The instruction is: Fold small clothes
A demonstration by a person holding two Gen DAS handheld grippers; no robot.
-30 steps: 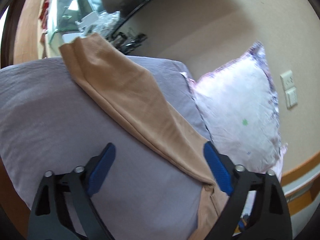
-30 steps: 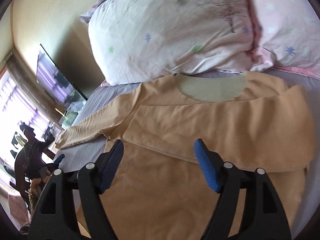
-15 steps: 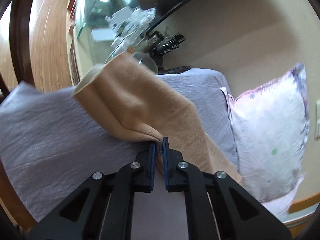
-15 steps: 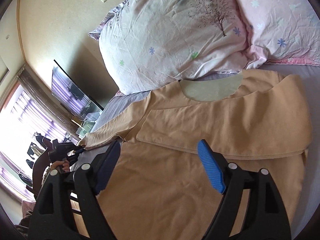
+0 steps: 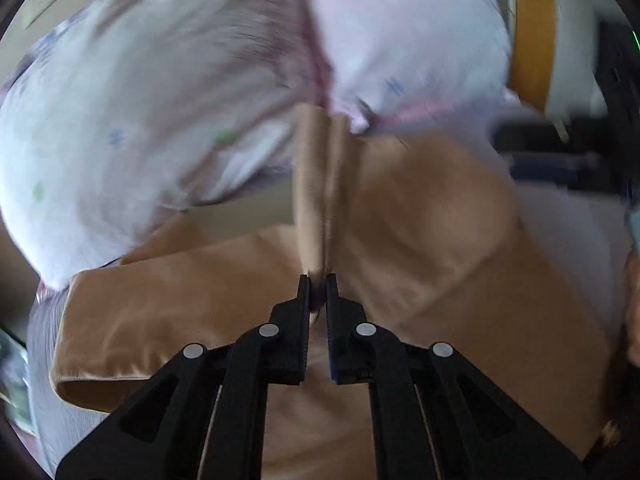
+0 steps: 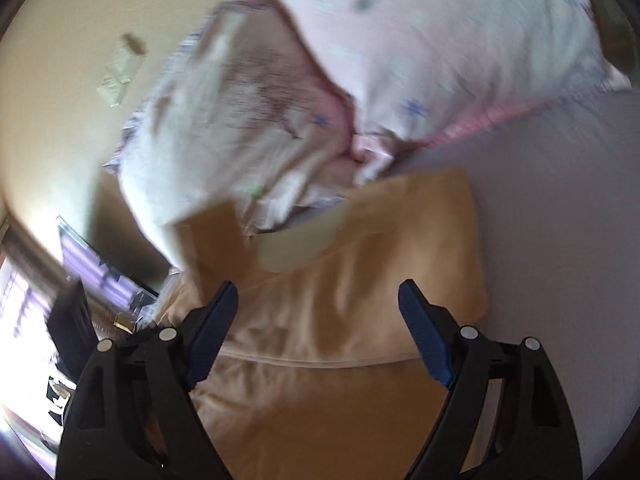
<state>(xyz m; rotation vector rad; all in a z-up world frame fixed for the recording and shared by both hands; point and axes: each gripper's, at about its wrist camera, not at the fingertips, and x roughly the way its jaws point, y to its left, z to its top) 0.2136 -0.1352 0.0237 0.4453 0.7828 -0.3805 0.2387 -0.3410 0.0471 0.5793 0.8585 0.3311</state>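
A tan long-sleeved top [image 6: 360,360] lies spread on the lilac bed sheet [image 6: 560,240], neck toward the pillows. My left gripper [image 5: 315,280] is shut on the top's left sleeve [image 5: 316,184] and holds it lifted over the body of the top [image 5: 160,304]. The raised sleeve also shows in the right wrist view [image 6: 216,244], blurred. My right gripper [image 6: 316,308] is open and empty, hovering above the chest of the top, where the right sleeve [image 6: 420,280] lies folded across.
Two pale flowered pillows [image 5: 140,100] [image 6: 440,40] rest against the beige wall at the head of the bed. A wall socket [image 6: 120,72] is at the upper left. A dark screen [image 6: 92,256] and a bright window stand far left. Both views are motion-blurred.
My left gripper closed on the sleeve at the bed's edge, then swung it up and across over the top toward the pillows. My right gripper stayed open and shifted slightly.
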